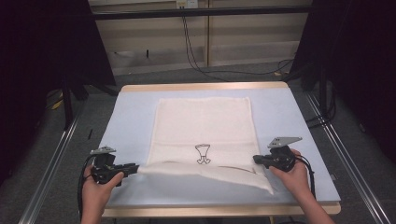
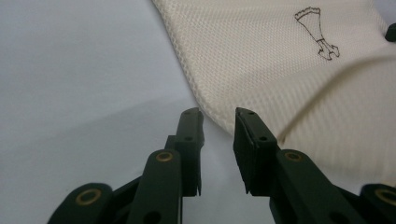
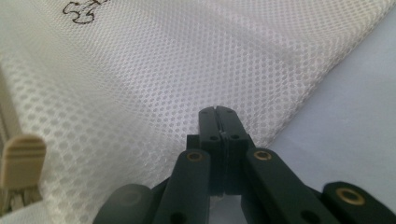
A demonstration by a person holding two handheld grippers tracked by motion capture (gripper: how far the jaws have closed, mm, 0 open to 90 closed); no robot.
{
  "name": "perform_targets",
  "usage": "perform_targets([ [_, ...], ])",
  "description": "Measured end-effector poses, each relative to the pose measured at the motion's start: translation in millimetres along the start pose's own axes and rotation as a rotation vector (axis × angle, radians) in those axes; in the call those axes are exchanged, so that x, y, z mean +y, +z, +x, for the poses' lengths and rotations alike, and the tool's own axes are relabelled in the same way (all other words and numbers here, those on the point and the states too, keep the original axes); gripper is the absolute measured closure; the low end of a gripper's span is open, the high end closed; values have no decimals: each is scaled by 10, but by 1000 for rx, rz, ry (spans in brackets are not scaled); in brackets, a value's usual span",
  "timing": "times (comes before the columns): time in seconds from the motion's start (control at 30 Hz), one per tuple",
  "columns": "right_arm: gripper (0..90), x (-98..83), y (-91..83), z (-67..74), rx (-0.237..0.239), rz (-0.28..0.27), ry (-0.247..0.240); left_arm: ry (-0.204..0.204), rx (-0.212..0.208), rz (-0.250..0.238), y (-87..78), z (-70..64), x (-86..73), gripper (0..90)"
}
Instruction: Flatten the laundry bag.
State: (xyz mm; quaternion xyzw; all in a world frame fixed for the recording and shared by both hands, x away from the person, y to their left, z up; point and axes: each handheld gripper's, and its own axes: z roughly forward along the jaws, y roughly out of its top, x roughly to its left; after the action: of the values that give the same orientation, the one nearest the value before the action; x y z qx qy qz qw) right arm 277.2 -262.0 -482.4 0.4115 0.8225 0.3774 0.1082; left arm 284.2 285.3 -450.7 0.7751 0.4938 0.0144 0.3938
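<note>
**A:** How do the jaws stand, starting from the left?

**B:** The left gripper [image 2: 218,112] has its jaws parted, nothing pinched between them. In the left gripper view the gap looks onto bare table [image 2: 84,93], and the edge of the bag [image 2: 280,60] runs just past the tips — the right-hand jaw sits against its border, but the pads are not pressing on it.

**A:** And from above?

**B:** In the high view the left gripper [image 1: 135,167] lies low at the near left, its tips right at the bag's [image 1: 205,126] near left corner, the person's left hand [image 1: 100,184] around its body.

**A:** The right one?

**B:** The right gripper [image 3: 218,111] is clenched — the two jaws meet with only a hairline seam between them. It lies over the mesh; whether a thin layer of fabric is caught in that seam I cannot tell. From above the right gripper [image 1: 257,159] sits at the bag's near right edge, held by the right hand [image 1: 294,175].

**A:** Where is the bag itself?

**B:** Flat in the middle of the pale blue table, its long side running away from the person. The near edge is raised into a fold that slants down toward the right corner.

**A:** How does it look?

**B:** Cream mesh, a fine honeycomb weave, with a small dark outline logo [image 1: 202,154] near the fold. A beige zip pull [image 3: 21,161] shows at the left of the right gripper view.
</note>
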Motion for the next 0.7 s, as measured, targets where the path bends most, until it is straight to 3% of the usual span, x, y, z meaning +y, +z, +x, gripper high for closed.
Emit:
perform_targets([
  [0.1,898,2,3,1,0,0,0,-8,-15,3,55,-1,-1,713],
  [0.17,880,3,3,3,-3,-2,1,10,-6,28,140,-31,8,675],
  [0.33,762,15,-43,31,-38,-10,17,38,14,75,281,-84,19,604],
  [0.43,622,11,-91,39,-77,-8,53,23,25,67,326,-85,13,571],
  [0.5,514,5,-123,30,-139,12,65,32,22,78,328,-76,23,577],
  [0.57,511,-13,-144,18,-132,13,95,33,30,79,335,-88,27,582],
  [0.63,531,-32,-118,19,-108,27,87,29,25,79,354,-112,32,595],
  [0.7,592,-39,-99,64,-123,45,66,37,31,83,366,-121,39,640],
])
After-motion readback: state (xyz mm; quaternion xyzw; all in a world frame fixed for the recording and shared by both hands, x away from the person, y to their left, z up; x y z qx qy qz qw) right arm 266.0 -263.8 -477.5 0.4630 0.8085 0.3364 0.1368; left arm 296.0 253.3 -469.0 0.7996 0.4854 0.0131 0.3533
